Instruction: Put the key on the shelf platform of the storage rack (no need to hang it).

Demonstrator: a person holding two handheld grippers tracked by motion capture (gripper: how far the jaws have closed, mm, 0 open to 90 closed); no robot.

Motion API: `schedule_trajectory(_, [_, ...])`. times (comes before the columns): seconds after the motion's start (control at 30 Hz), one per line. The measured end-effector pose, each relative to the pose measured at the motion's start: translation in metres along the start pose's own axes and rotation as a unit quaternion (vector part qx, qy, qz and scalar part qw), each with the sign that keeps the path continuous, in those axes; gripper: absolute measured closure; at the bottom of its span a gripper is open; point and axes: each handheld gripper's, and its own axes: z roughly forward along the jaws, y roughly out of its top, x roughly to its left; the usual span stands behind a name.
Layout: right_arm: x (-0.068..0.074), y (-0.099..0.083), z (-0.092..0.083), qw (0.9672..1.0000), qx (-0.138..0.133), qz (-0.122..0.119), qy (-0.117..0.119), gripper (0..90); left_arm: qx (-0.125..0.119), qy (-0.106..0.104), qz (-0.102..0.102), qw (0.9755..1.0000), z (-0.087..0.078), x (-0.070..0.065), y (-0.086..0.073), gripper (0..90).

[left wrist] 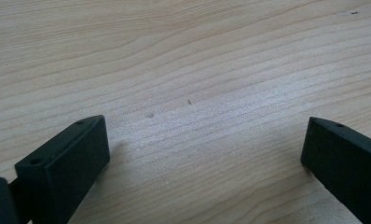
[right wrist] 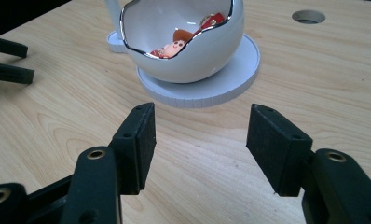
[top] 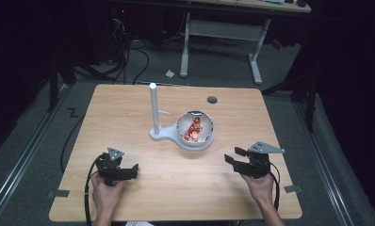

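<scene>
A light wooden tabletop (top: 129,113) carries a white stand near its middle: a round base (top: 195,141) with a smaller foot from which a white upright post (top: 153,108) rises on the left. On the round base sits a white egg-shaped shell (top: 195,128) with a jagged, broken-looking silver rim, open toward the near edge. Inside it lies a small red and skin-coloured toy figure (top: 194,132); in the right gripper view the shell (right wrist: 188,46) shows the figure (right wrist: 174,46) low behind the rim.

The left gripper (top: 129,172) rests near the tabletop's near-left corner, held by the left hand (top: 105,188). Its jaws stand wide apart over bare wood, with nothing between them. The right gripper (top: 232,157) sits toward the near-right corner in the right hand (top: 261,183), aimed at the shell. Its jaws are also spread, with nothing held, and well short of the round base. A round hole (top: 212,100) pierces the tabletop toward the far edge, right of the post.
</scene>
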Motion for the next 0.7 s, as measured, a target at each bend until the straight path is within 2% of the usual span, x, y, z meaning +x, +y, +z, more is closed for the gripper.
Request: schedule_trajectory(0.7, [-0.001,-0.021,0.023,0.9995,0.025,0.016,-0.003,42.9,-0.001,0.000,0.000,1.0000,0.000,0.000,0.000,1.4])
